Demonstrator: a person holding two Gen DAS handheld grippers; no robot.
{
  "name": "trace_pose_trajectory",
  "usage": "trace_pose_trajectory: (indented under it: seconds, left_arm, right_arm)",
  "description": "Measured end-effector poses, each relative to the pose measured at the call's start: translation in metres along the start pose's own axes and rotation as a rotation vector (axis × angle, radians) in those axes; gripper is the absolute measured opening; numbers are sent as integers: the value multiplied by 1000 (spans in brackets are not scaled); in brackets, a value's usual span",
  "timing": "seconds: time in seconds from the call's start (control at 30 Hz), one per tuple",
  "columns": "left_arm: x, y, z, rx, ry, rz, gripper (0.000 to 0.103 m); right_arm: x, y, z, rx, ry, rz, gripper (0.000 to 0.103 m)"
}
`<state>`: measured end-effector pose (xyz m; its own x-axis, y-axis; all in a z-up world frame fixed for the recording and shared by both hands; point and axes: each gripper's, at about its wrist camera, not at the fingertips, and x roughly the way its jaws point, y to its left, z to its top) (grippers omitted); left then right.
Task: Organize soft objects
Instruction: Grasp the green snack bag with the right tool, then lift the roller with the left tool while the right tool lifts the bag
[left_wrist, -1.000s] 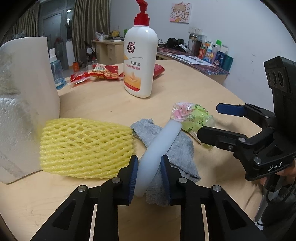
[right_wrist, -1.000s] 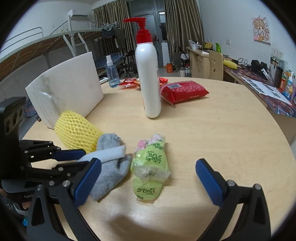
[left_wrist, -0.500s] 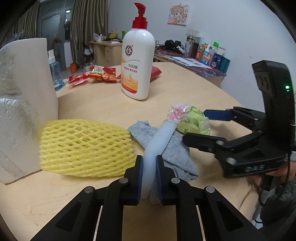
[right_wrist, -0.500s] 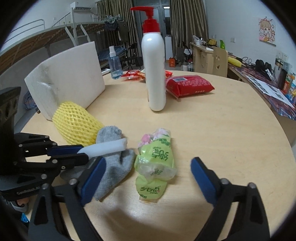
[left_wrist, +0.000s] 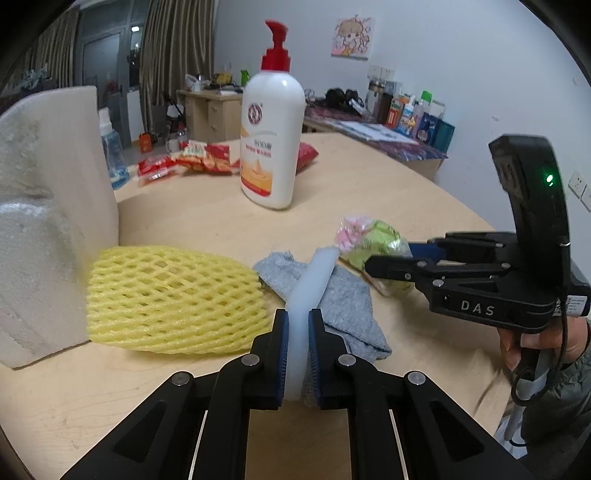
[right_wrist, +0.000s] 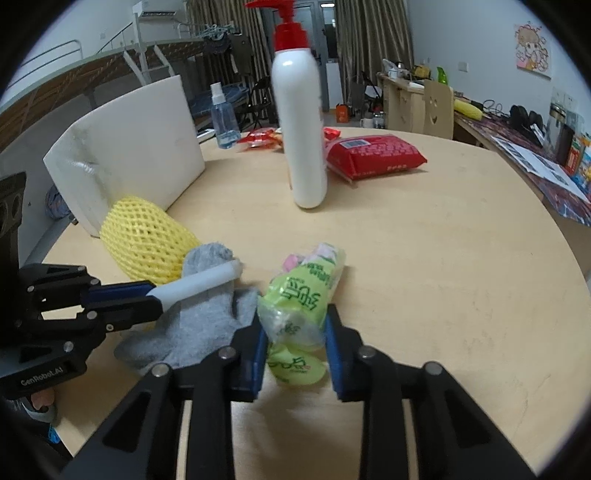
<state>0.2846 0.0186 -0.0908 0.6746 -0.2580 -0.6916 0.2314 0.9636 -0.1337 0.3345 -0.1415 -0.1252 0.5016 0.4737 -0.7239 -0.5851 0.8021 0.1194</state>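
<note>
Left gripper (left_wrist: 297, 345) pinching white foam strip (left_wrist: 314, 280) over grey sock (left_wrist: 347, 302). Right gripper (right_wrist: 293, 341), jaws just closing, squeezing green packet (right_wrist: 299, 299); only right wrist view is showing pad contact.

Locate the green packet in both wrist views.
Left wrist: green packet right of centre, behind the right gripper.
Right wrist: green packet bottom centre, squeezed between the right gripper's fingers.
Shared landmark: pump bottle, standing beyond it.
</note>
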Motion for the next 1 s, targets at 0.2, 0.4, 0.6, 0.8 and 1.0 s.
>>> trace_pose_trajectory:
  seconds: [0.2,0.4,0.6,0.8,1.0]
  left_arm:
    - [-4,0,2,-3,-21,-6,10]
    - [-18,-6,5,16,-78,7,10]
    - [-44,-14,11,18,-152,33,10]
    - [-71,-22,15,27,-215,64,10]
    - [-99,-30,13,33,-271,89,10]
  right_arm:
    - [0,6,-1,-17,8,-32,27]
    - [-21,12,-1,-1,-69,-2,27]
    - [-56,12,2,22,-162,-10,27]
    - [-83,18,4,15,-239,-11,27]
    - [-101,28,1,-5,-289,-22,28]
